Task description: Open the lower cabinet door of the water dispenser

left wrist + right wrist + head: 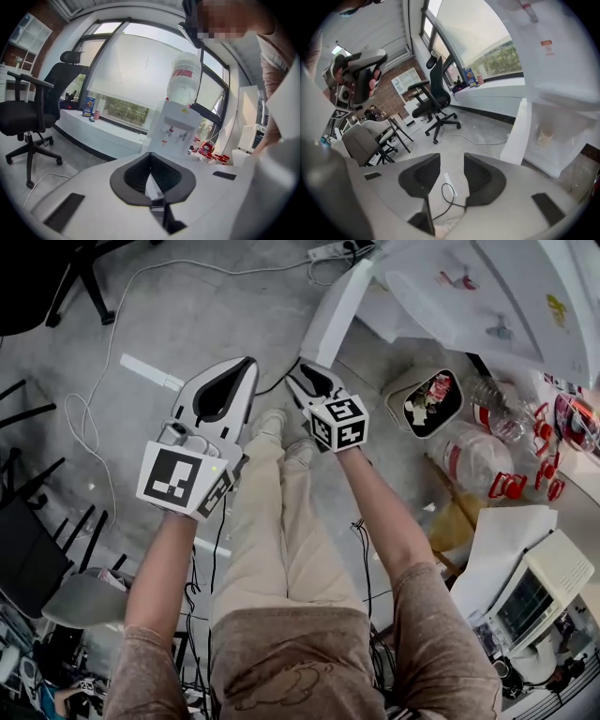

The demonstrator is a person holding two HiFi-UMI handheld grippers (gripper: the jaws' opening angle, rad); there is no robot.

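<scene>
Left gripper (246,364): held in the person's left hand above the floor (187,324); in the left gripper view (150,155) the fingers (133,176) are seen pressed together at their tips, with nothing between them.
Right gripper (305,373): held beside the left one, nearer the door; in the right gripper view (452,157) the fingers (423,176) are seen standing apart, and only floor and a thin black cable (446,197) are seen through the gap. Nothing is gripped.
Lower cabinet door (336,310): swung open, seen edge-on as a white panel (516,133) standing out from the cabinet, just ahead of the right gripper and untouched by it.
Water dispenser (174,129): white, set before a window; a large water bottle (186,77) is carried on top. Its open lower compartment is shown in the right gripper view, with a pale cup-like thing (544,136) inside.
Surroundings: a black office chair (28,117) is placed on the floor to the left; a bin (427,401) holding rubbish is seen right of the door.
</scene>
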